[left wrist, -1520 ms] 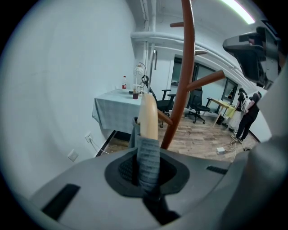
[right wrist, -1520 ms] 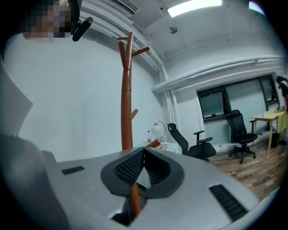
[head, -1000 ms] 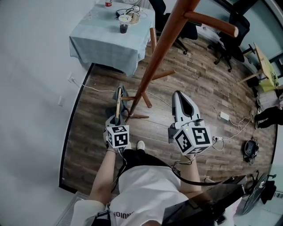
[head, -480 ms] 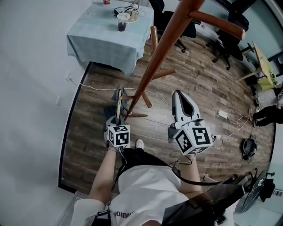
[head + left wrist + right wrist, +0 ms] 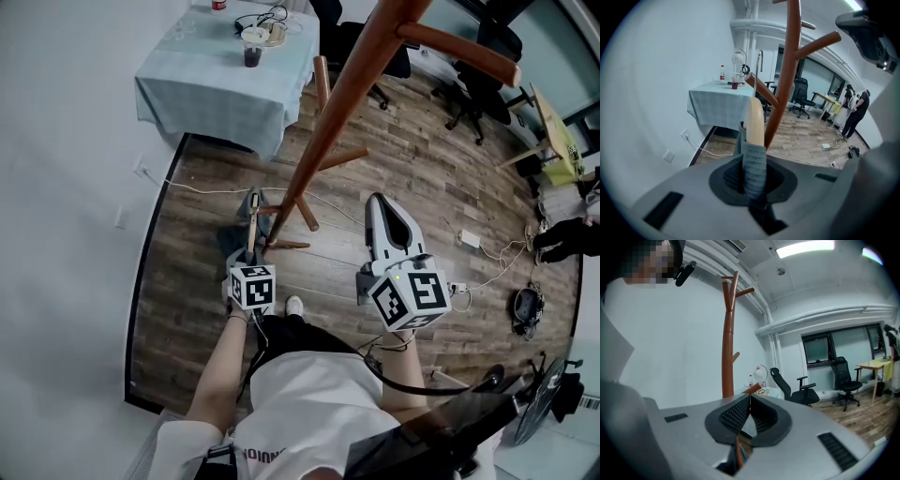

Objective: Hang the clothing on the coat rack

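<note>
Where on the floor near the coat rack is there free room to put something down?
Free: wooden floor between the brown wooden coat rack and the black office chairs. Crowded: the rack's feet, and the white power strip and cables at right.

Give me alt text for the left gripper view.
The left gripper is shut on grey clothing on a pale wooden hanger, just in front of the brown coat rack. A cloth-covered table stands behind.
</note>
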Available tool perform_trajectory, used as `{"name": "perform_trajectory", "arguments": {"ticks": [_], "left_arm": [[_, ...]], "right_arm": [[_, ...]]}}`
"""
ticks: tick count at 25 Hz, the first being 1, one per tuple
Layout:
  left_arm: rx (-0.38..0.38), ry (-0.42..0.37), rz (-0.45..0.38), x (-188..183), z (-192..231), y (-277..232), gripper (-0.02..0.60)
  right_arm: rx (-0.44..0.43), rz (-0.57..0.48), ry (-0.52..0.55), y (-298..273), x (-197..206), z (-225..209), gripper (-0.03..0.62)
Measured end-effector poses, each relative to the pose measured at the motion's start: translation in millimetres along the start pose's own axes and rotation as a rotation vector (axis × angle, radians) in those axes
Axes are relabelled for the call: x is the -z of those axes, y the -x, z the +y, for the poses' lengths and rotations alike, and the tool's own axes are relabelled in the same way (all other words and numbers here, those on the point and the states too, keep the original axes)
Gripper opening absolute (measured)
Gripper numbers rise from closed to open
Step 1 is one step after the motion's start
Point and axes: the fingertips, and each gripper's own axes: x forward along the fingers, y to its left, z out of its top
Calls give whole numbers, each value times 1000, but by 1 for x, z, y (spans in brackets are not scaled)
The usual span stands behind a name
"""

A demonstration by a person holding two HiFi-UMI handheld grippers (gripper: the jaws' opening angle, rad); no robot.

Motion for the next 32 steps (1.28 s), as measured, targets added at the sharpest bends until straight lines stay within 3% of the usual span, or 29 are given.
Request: {"name": "perform_trajectory", "arguments": {"ticks": [32], "left_arm": [[66,-65,74,16,-25,-29,31]], "right_arm": [[73,20,19,13,5,-19,21]]}}
